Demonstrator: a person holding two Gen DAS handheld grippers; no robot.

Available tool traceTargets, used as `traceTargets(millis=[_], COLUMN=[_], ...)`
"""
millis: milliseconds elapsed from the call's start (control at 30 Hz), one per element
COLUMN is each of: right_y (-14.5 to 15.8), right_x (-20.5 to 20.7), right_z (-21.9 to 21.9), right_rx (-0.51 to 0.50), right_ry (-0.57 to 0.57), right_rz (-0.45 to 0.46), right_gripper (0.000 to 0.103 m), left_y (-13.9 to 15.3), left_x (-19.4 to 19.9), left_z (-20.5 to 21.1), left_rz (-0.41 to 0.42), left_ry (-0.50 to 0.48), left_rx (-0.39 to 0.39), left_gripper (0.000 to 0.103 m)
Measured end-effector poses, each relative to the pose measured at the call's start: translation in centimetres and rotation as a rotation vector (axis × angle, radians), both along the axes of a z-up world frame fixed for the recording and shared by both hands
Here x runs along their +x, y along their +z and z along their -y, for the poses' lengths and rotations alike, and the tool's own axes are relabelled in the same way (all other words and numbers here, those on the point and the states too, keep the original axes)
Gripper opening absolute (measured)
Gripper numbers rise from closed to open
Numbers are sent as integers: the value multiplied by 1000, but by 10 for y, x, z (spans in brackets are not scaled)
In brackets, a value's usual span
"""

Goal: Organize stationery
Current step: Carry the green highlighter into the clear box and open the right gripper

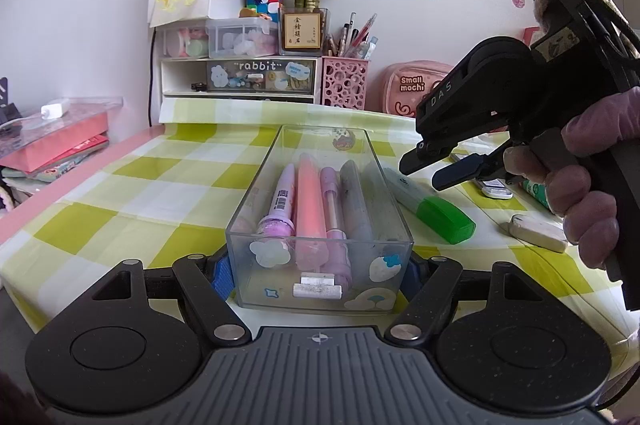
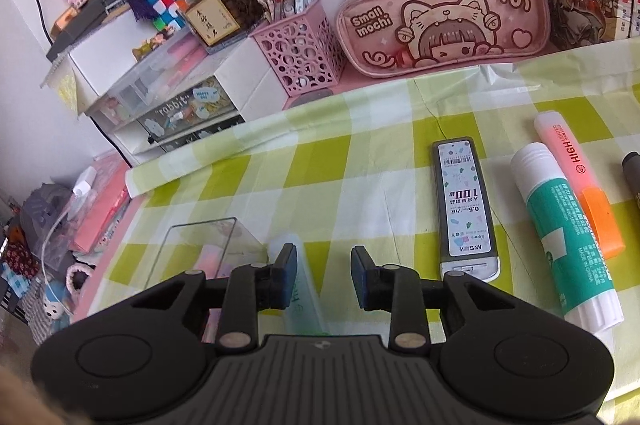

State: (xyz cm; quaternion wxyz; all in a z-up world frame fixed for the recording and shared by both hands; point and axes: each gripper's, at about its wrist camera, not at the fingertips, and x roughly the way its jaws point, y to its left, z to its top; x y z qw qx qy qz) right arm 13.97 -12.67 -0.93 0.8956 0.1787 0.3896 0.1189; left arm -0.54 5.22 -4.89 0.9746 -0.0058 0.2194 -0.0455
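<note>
While the left tool (image 1: 320, 267) clamps the clear box (image 1: 320, 225), the right tool (image 2: 324, 279) hangs released over a green-capped marker (image 1: 430, 203) on the tabletop (image 1: 120, 193).

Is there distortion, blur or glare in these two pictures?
Left wrist view: fisheye bends the tablecloth edges; the clear box stays sharp, without strong glare. Right wrist view: same bending, soft daylight, corners dark; the lead case label is readable.

My left gripper (image 1: 319, 275): matt black plastic. Tray (image 1: 256, 197): clear glossy plastic. Tablecloth (image 1: 132, 181): smooth checked sheet. Pencil case (image 2: 440, 21): glossy vinyl.
</note>
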Motion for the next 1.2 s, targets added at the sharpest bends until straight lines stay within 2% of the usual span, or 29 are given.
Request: traceTargets(millis=[233,500,567,700,767,900,1200], right_y=[2,4,4,5,6,15,59], right_x=[-5,-9,-10,-14,-16,-20,-41], right_z=[-12,-43,-52,-55,-54,-45,-15], right_rx=[-48,-220,-279,-313,-307,-230,-114], right_ry=[38,85,98,87,70,48,-7], right_rz=[16,44,65,79,75,82,203], right_gripper=[31,31,28,26,26,25,25], left_y=[0,0,-1,-2,-3,-3,-4], left_x=[0,0,0,0,-1,-1,0], left_z=[0,-2,-4,-6,-7,-7,-5], left_rz=[0,7,13,19,22,24,27], left_ry=[0,-1,-6,-15,-18,-19,-7], left_rx=[0,0,1,-1,1,-2,6], left_gripper=[73,73,73,73,73,73,73])
